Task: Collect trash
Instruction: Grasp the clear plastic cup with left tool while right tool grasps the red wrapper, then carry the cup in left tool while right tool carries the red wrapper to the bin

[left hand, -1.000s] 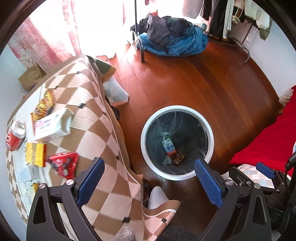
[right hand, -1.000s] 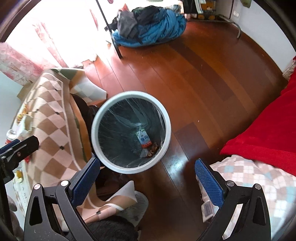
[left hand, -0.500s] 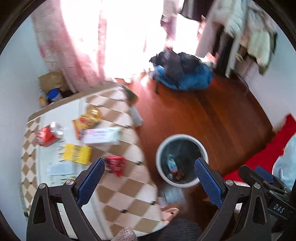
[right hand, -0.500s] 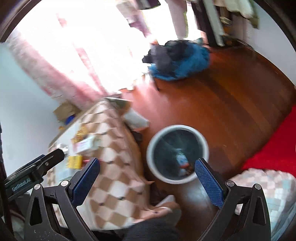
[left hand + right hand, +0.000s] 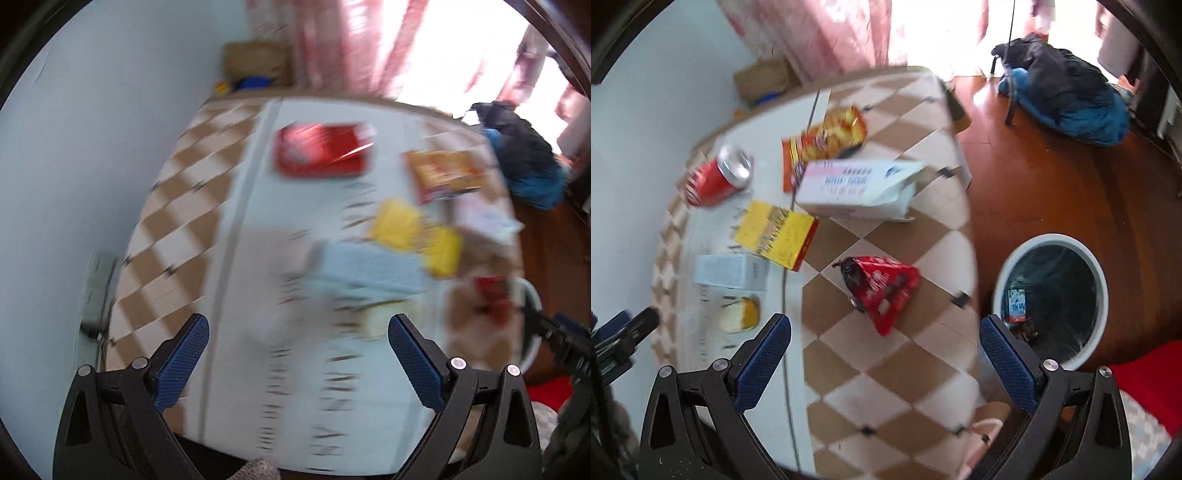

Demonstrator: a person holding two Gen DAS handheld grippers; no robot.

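Left gripper (image 5: 297, 354) spread wide, empty, above the table (image 5: 240, 206); view heavily blurred. Right gripper (image 5: 884, 350) also spread wide, empty, over the checked cloth (image 5: 886, 369).

On the table: red can (image 5: 714, 177) lying at the far left, snack bag (image 5: 827, 138) beside it, white carton (image 5: 857, 190) just in front of the bag, yellow box (image 5: 775, 232) near the can, pale box (image 5: 729, 271) touching the yellow one, red wrapper (image 5: 882, 288) nearest the right gripper.

On the wood floor (image 5: 1052, 177), right of the table: bin (image 5: 1102, 284) with 2 or so scraps at the bottom.
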